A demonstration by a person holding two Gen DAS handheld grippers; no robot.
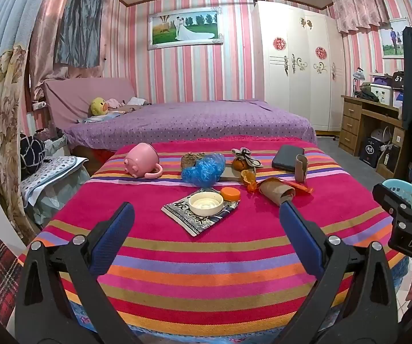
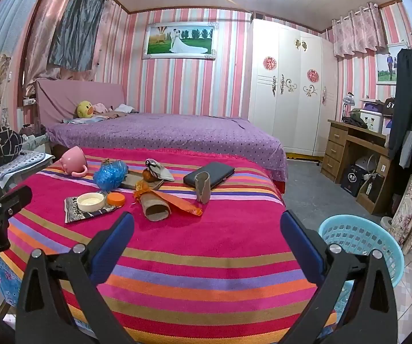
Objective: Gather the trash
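Trash lies on a striped cloth-covered table (image 1: 206,246): a crumpled blue plastic bag (image 1: 204,169), a lying cardboard tube (image 1: 276,190), an orange wrapper (image 2: 181,202), an upright cardboard tube (image 1: 300,167) and orange peel (image 1: 247,176). My left gripper (image 1: 206,218) is open and empty above the table's near side. My right gripper (image 2: 206,226) is open and empty, near the table's front right; its body shows in the left wrist view (image 1: 406,223). A light blue basket (image 2: 361,243) stands right of the table.
A white jar (image 1: 206,203) and its orange lid (image 1: 230,193) rest on a patterned booklet (image 1: 200,215). A pink cup (image 1: 141,159) lies tipped over, a black case (image 1: 287,157) and a pouch (image 1: 244,154) sit at the back. A purple bed (image 1: 191,120) lies beyond, a desk (image 1: 369,126) stands right.
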